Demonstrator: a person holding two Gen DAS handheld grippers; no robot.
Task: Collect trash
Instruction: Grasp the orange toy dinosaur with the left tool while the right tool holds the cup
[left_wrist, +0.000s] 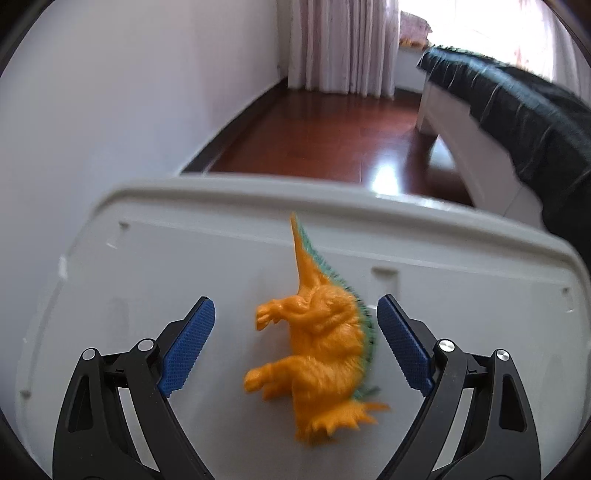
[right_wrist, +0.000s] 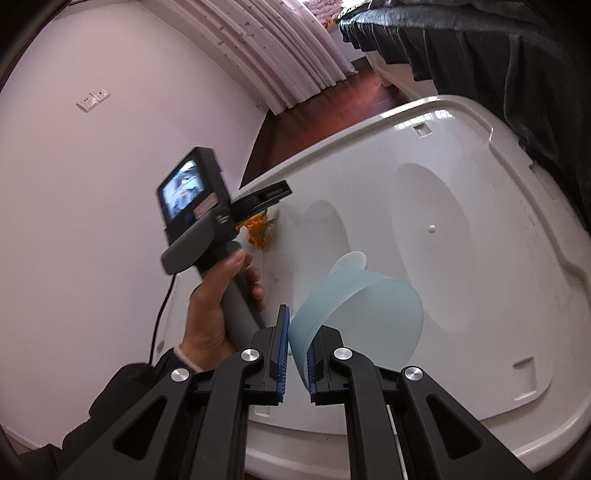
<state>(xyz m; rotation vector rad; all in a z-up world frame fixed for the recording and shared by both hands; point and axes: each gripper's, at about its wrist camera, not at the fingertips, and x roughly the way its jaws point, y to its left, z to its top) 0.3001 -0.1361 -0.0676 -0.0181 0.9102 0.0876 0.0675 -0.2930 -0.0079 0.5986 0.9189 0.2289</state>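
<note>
An orange toy dinosaur with a green spiny back lies on its side on a white plastic surface. My left gripper is open, its blue pads on either side of the dinosaur and apart from it. In the right wrist view the left gripper hovers over the dinosaur. My right gripper is shut on the rim of a pale blue translucent cup, held above the white surface.
A pale wall stands close on the left. Behind the white surface is a red-brown wooden floor, curtains and a bed with a dark cover on the right. A wall socket shows in the right wrist view.
</note>
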